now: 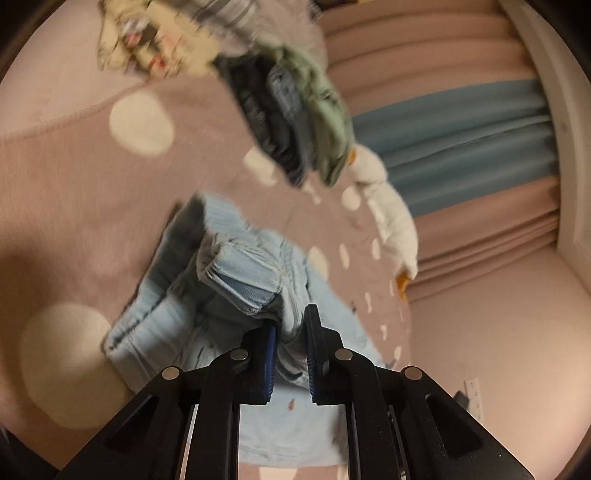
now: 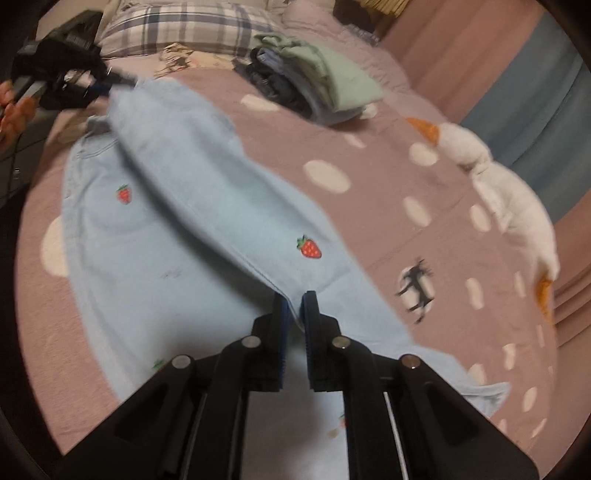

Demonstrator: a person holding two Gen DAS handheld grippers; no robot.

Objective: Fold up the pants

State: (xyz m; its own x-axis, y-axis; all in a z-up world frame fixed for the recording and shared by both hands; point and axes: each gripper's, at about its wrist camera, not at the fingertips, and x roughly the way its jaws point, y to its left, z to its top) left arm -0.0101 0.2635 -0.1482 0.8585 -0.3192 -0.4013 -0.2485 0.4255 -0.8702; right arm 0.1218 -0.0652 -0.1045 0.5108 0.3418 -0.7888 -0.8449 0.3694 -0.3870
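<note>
Pink dotted bed [image 2: 369, 236] carries the blue pants [image 2: 177, 221], half doubled lengthwise, both left tongs [image 1: 290, 328] and right tongs [image 2: 293, 306] clenched on denim; crosswise folds remain.

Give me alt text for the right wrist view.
The right gripper is shut on the edge of light blue strawberry-print pants spread on a mauve dotted bedspread; the left gripper pinches their far end.

A mauve bedspread [image 2: 369, 229] with cream spots covers the bed. A stack of folded clothes [image 2: 314, 85] lies near a plaid pillow [image 2: 184, 29]. A white plush goose [image 2: 509, 188] rests along the bed edge, beside pink-and-blue curtains [image 1: 461, 122].
</note>
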